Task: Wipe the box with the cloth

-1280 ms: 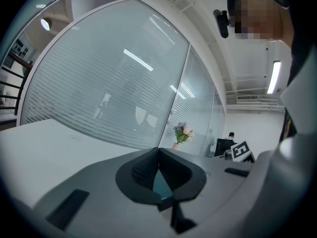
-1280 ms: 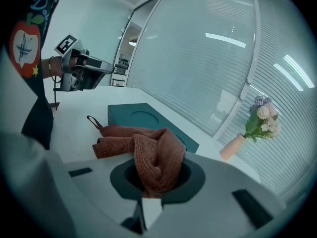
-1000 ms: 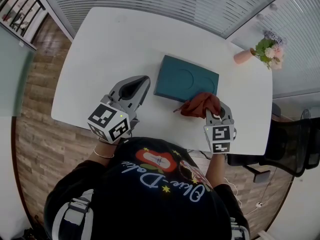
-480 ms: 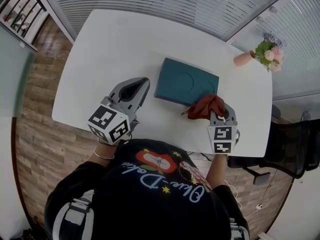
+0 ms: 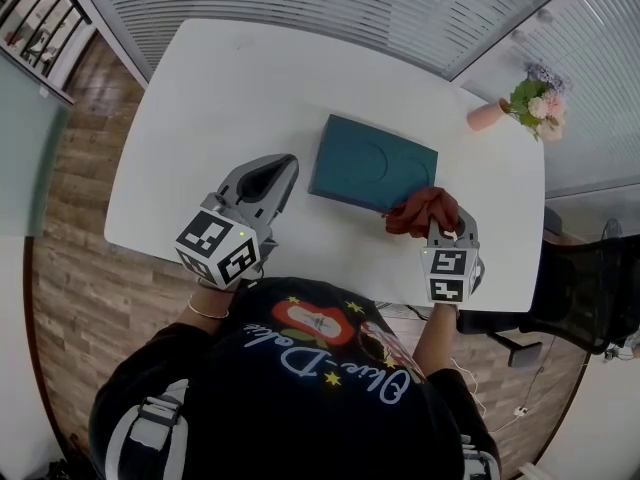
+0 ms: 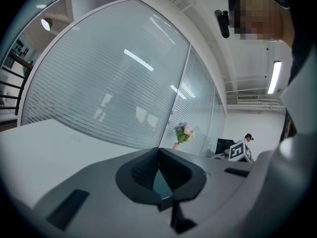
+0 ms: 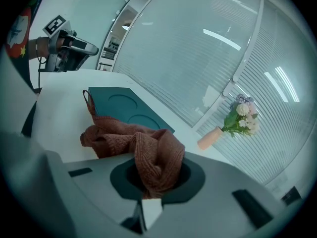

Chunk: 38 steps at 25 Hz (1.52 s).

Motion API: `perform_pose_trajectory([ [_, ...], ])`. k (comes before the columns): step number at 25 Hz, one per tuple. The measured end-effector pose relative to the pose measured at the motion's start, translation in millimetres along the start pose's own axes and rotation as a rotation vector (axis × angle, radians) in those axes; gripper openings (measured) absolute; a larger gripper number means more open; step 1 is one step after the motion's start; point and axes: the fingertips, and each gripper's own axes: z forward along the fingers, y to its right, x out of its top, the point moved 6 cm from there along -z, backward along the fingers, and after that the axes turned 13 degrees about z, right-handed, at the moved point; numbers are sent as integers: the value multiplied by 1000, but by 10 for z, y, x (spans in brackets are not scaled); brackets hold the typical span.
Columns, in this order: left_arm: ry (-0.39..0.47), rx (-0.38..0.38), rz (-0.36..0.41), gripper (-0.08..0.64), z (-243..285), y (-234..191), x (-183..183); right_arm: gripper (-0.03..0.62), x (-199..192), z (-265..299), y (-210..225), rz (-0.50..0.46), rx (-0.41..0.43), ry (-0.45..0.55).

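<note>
Cloth — clamped in right claw, beside box

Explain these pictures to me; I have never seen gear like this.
A person holds a two-jaw tool in each hand. One picture comes from a camera on the person's head, looking down; the other two from cameras on the tools, looking along their jaws. On the white table are a teal box and, at the far corner, a pink vase of flowers. The right hand-held gripper is clamped on a reddish-brown cloth at the box's near right corner. The left hand-held gripper is shut and empty, beside the box.
</note>
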Motion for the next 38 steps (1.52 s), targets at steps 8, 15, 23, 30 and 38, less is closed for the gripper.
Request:
perform_pose_trajectory([
  [8,4,-3,0,3,-12,3,5,30,-153,-9,168,44,-62,-29],
  [15,3,-5,3,3,24,-5,10,29,-284,7,345,73,-102,-69],
  [23,1,-3,1,3,8,2,4,29,-320,0,369,91,-110,-72],
  [30,-2,1,0,3,-1,-14,-6,31,-425,-45,505,110,-159,-98],
  [38,-5,-7,-2,3,16,3,-17,29,-485,-174,623,139,-226,-83],
])
